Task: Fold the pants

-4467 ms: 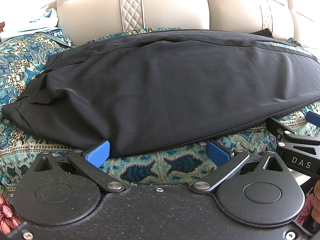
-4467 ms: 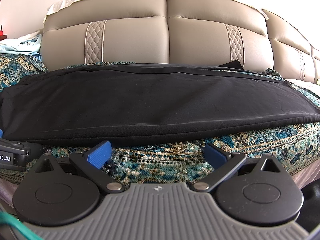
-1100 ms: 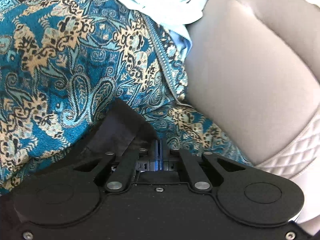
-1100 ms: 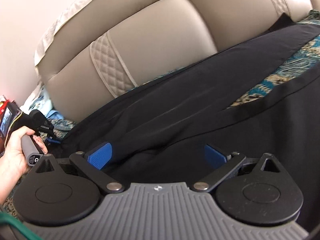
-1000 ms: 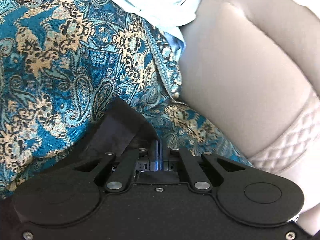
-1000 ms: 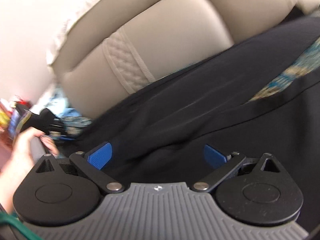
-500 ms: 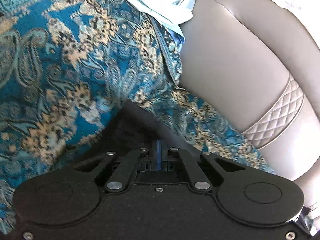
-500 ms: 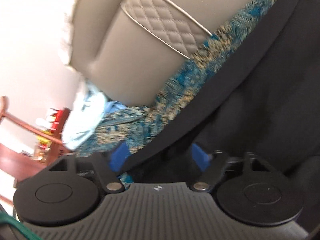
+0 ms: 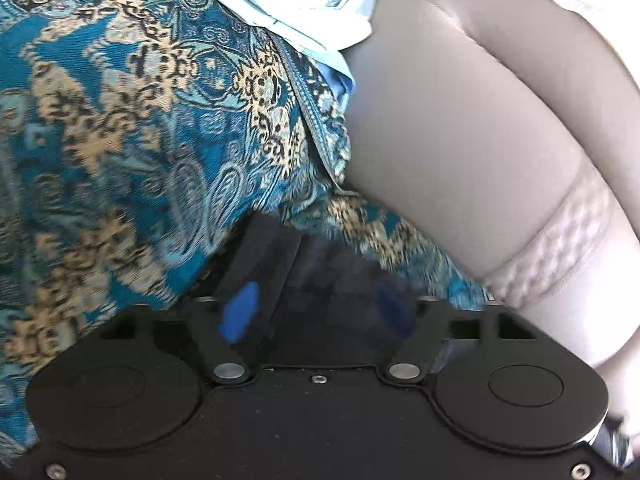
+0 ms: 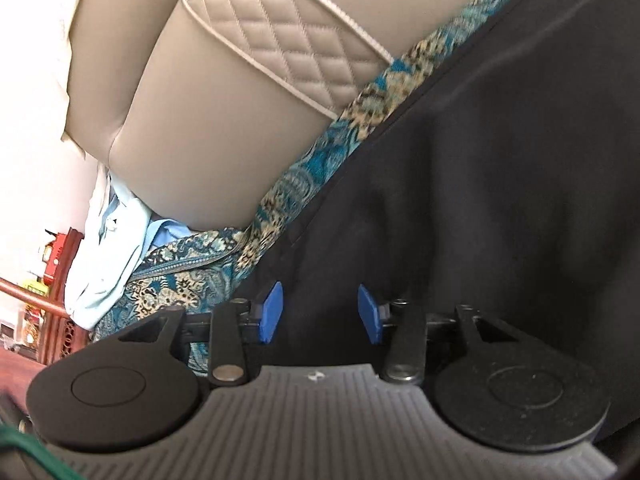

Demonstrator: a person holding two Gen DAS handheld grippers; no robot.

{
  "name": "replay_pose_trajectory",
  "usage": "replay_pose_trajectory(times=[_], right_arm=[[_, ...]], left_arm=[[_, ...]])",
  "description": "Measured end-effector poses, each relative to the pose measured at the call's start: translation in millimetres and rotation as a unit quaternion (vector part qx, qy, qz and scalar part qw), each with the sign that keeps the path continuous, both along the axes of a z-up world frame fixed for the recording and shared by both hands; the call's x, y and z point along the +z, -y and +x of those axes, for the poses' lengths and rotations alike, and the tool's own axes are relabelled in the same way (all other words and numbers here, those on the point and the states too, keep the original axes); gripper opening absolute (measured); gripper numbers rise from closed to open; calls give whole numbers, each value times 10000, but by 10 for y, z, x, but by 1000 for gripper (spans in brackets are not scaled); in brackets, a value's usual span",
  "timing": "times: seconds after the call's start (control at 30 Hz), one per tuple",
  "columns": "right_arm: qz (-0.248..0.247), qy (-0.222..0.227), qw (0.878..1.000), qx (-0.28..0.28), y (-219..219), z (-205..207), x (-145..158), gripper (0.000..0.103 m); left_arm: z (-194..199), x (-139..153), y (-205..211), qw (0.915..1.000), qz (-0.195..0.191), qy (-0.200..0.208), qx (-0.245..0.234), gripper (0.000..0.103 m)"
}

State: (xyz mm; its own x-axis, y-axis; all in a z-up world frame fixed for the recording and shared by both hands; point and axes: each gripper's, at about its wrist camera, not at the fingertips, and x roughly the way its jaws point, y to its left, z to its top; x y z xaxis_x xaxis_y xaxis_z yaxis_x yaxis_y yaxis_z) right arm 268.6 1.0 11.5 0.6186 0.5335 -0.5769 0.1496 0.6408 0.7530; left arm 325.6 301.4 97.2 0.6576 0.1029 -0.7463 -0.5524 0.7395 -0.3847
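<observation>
Black pants (image 10: 500,184) lie on the paisley sofa cover (image 9: 120,128), filling the space ahead and right of the right gripper (image 10: 320,312), whose parted blue pads straddle the cloth's edge. Their edge slants up-right. A corner sits between the left gripper's (image 9: 316,312) open fingers.

The right gripper (image 10: 320,312), fingers parted, hovers over the black pants (image 10: 500,200) beside the beige sofa back (image 10: 224,120).
</observation>
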Motion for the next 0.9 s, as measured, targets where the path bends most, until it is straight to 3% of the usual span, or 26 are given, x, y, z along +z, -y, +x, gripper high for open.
replay_pose_trajectory(times=[0.23,0.3,0.4,0.5,0.53,0.6,0.63,0.67,0.73,0.8,0.9], right_arm=[[-630,662,9956,199,547,-415,203,75],[-803,848,9931,79,666,-505,253,75],[-745,932,9927,-162,802,-512,315,76],[-859,1092,9903,-94,839,-492,419,77],[-944,1153,9888,-73,824,-475,452,78],[-1061,1272,9862,-10,827,-465,496,83],[-1078,1279,9859,16,818,-453,491,84],[-1046,1245,9867,37,816,-438,476,84],[-834,1107,9903,30,850,-420,427,84],[-546,958,9939,62,850,-392,372,85],[-189,872,9959,166,809,-393,320,85]], left_arm=[[812,-384,143,9945,209,-656,789,91],[968,-513,177,9889,273,-886,1164,102],[1122,-635,266,9754,765,-1189,1691,103],[1278,-747,332,9633,1179,-1713,1700,102],[1277,-757,363,9616,1311,-1722,1687,97],[1173,-703,429,9561,1552,-1588,1915,45],[1127,-668,461,9555,1657,-1549,1886,40],[1068,-632,468,9610,1645,-1429,1702,28],[928,-569,436,9691,1509,-1214,1530,18],[739,-501,342,9796,1121,-969,1356,10],[454,-401,217,9887,492,-706,1231,5]])
